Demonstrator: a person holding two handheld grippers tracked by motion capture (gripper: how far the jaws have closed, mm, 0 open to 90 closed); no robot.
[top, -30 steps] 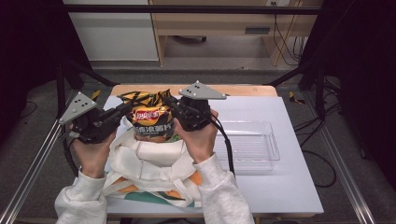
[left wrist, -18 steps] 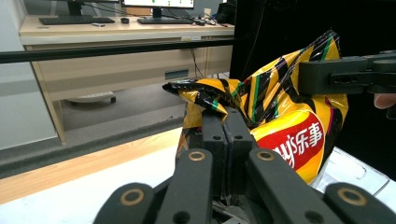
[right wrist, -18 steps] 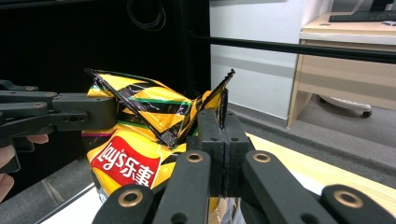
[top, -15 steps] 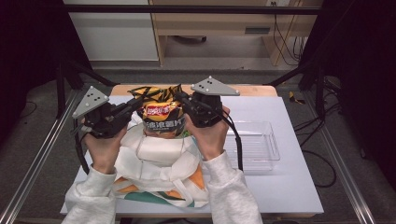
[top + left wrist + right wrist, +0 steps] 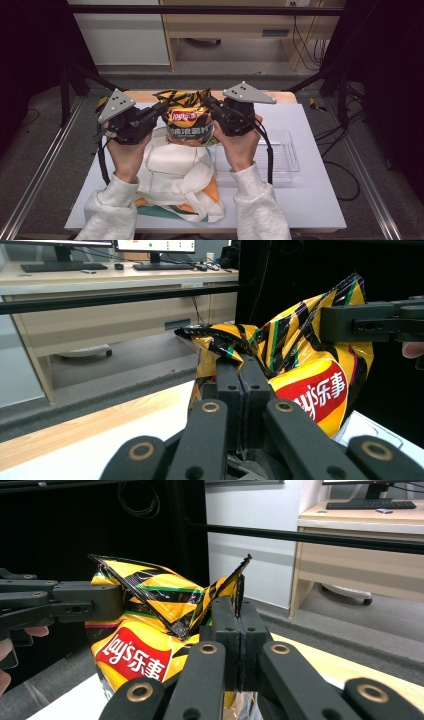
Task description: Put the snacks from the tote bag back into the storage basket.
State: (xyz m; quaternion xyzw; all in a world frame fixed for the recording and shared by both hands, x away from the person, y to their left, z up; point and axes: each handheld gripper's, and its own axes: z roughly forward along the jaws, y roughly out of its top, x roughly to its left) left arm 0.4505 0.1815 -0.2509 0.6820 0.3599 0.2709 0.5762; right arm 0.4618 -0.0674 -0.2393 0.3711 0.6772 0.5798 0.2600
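A yellow-and-black chip bag (image 5: 189, 125) with a red logo hangs upright between my two grippers, just above a white cloth bag (image 5: 175, 167). My left gripper (image 5: 166, 106) is shut on the bag's top left corner. My right gripper (image 5: 208, 103) is shut on its top right corner. In the left gripper view the jaws (image 5: 241, 376) pinch the crinkled foil of the chip bag (image 5: 310, 375), and the other gripper (image 5: 372, 322) clamps the far edge. In the right gripper view the jaws (image 5: 240, 617) pinch the raised corner of the chip bag (image 5: 142, 647).
The cloth bag lies crumpled on a white table top (image 5: 310, 200), its orange and green print showing near the front edge. A clear plastic tray (image 5: 282, 157) sits to the right of it. Black frame rails (image 5: 30, 175) run along both sides of the table.
Both hands have carried the chip bag to the right and slightly away from the person, keeping their grip on its top corners. The cloth bag and tray stayed put.
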